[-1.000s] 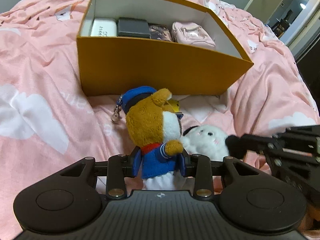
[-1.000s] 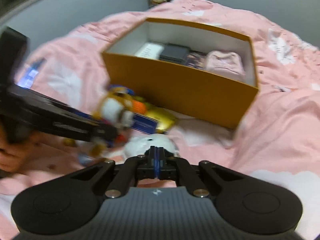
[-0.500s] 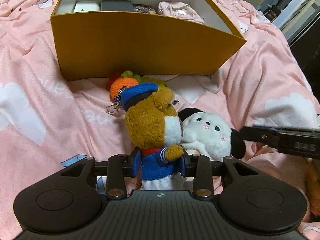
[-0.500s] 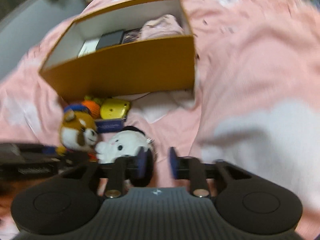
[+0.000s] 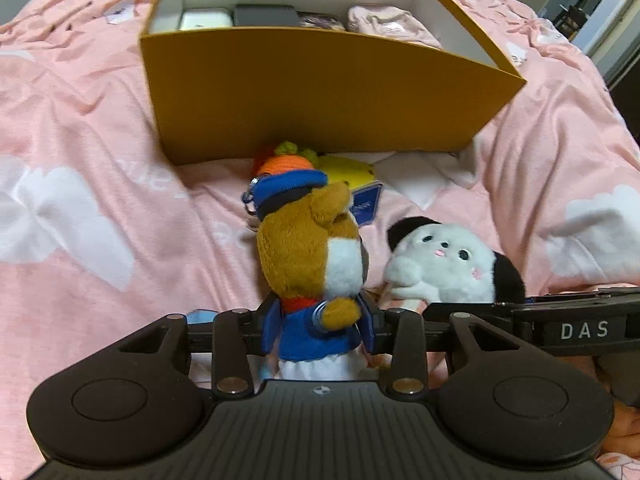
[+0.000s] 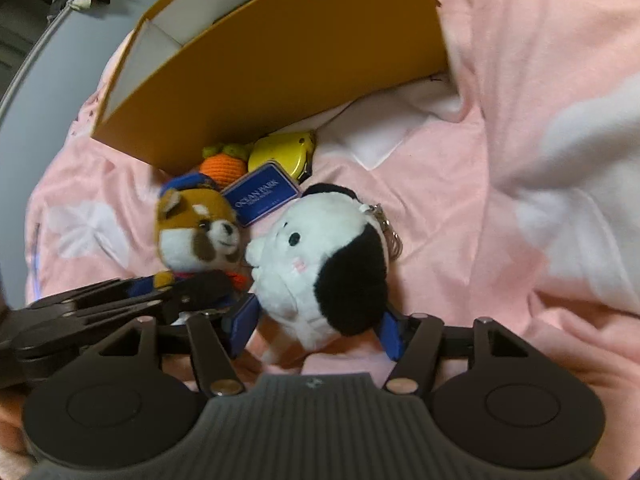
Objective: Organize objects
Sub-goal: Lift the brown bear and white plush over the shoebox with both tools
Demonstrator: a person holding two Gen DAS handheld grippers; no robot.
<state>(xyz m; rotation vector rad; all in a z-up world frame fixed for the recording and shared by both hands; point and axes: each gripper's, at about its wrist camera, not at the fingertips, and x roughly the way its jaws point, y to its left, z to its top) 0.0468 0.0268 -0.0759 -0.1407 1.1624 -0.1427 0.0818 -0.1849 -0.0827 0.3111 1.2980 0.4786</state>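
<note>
Both plush toys lie on the pink bedding [image 5: 100, 128] just in front of the orange box [image 5: 320, 92]; I judge them light, soft and squashy, best pinched across the body. My left claw [image 5: 318, 330] is easing open around the brown plush [image 5: 308, 256], pads at its blue jacket. My right claw [image 6: 318, 326] is opening wide astride the white plush [image 6: 320, 264], not yet clamped.

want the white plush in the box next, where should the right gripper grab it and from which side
Grip the white plush across its round body, coming down from above and behind, as the right gripper already does. Its jaws straddle the body and are opening, pads not pressing. The body is the widest soft part; avoid the black ear and keychain.
</note>
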